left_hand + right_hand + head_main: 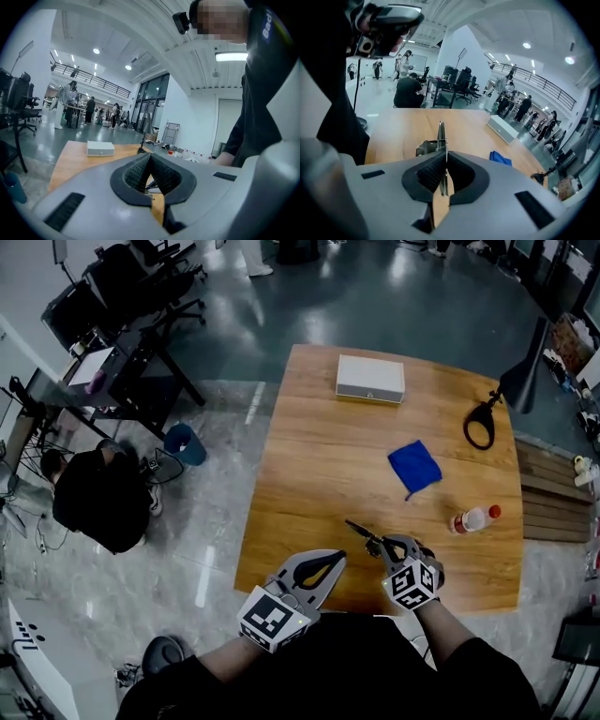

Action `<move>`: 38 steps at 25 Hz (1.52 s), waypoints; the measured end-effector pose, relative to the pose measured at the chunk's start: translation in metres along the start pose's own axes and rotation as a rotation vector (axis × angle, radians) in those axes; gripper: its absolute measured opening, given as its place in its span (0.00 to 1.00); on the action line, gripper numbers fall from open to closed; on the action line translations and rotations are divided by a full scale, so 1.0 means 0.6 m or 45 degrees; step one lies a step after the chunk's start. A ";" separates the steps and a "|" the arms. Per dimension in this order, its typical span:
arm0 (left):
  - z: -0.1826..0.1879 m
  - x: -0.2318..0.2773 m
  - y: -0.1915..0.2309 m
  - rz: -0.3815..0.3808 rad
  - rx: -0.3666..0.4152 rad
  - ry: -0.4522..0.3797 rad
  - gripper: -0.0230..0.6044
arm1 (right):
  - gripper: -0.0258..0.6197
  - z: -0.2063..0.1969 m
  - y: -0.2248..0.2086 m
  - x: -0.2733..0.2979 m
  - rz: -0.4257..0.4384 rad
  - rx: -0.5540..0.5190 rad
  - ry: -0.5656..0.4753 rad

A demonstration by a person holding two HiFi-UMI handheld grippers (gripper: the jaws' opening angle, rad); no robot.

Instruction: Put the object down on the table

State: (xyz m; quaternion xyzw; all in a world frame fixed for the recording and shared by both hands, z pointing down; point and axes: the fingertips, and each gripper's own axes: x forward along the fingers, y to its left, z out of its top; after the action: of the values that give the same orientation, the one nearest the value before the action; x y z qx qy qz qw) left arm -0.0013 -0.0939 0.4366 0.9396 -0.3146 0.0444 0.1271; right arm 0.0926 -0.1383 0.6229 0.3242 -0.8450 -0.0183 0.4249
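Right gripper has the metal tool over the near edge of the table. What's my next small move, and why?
Probably lower the right gripper straight down until the metal tool rests on the table, then open. Its jaws are shut on the tool, the wood beneath looks bare, and the blue cloth and bottle lie well away.

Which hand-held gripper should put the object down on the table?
Right. The right hand-held gripper is shut on the slim grey metal tool over the wooden table; the left hand-held gripper is shut and empty.
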 end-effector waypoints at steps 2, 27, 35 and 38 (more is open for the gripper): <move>-0.001 0.001 0.000 0.016 0.005 0.015 0.04 | 0.06 -0.007 0.002 0.019 0.011 -0.059 0.033; -0.022 -0.013 -0.009 0.072 0.014 0.087 0.04 | 0.06 -0.110 0.055 0.111 0.032 -0.728 0.301; -0.026 -0.030 -0.010 0.047 0.021 0.086 0.04 | 0.07 -0.126 0.075 0.111 0.043 -0.763 0.333; -0.029 -0.035 -0.008 0.039 0.021 0.086 0.04 | 0.08 -0.133 0.080 0.115 0.050 -0.785 0.362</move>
State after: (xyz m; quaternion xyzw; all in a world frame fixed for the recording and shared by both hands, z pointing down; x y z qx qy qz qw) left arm -0.0151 -0.0733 0.4487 0.9337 -0.3240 0.0808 0.1291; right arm 0.0959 -0.1197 0.7374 0.1636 -0.7381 -0.2193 0.6167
